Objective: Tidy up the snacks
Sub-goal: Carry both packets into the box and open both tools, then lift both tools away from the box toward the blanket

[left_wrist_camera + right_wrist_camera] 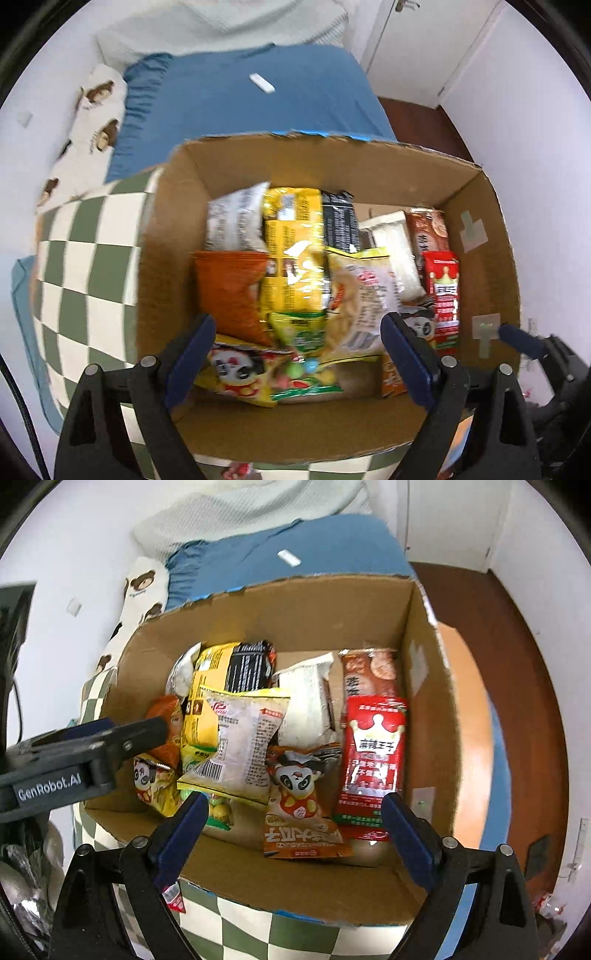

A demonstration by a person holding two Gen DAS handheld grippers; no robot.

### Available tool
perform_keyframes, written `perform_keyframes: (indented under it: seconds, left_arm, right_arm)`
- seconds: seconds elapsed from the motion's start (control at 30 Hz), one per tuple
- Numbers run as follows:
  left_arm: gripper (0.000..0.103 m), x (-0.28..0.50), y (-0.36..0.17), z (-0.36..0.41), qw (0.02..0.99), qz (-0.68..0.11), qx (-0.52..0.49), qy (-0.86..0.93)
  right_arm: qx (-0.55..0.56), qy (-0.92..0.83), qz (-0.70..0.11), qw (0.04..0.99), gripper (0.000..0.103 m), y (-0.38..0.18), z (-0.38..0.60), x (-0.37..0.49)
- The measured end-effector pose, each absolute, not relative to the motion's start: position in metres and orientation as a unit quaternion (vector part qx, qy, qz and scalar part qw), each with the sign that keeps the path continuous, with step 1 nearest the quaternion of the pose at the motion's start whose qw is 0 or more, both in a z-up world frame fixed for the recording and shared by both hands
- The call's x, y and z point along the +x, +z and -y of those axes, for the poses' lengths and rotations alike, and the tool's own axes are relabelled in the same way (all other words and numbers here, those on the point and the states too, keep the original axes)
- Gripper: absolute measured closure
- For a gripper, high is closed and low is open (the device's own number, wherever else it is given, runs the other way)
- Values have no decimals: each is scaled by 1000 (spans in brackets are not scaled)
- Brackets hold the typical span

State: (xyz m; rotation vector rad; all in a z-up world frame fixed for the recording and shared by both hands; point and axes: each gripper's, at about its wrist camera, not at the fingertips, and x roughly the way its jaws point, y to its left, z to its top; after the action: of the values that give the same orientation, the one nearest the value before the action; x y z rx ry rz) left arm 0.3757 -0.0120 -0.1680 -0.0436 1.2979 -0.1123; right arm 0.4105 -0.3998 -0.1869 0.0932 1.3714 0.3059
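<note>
The left gripper [297,350] hangs spread and empty over the near end of the cardboard box [177,236], which sits on a checkered cushion [85,258]. Snack packets fill the box: an orange bag [231,288] at left, a yellow bag [291,251] in the middle, a red packet [373,760] at right. The right gripper [291,823] is also spread, holding nothing. The packets overlap loosely, so a pinch could catch two at once or slip off slick foil.

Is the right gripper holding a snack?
No, the right gripper is open above the box, nothing between its fingers.
</note>
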Motion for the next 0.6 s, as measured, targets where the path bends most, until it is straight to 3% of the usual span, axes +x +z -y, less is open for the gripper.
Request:
perform_keyframes:
  seconds: [0.6]
  left_arm:
    - [12,279,-93,-8,879,-475,10,-32]
  right_arm:
    - [8,108,-532,840,7,-115,404,348]
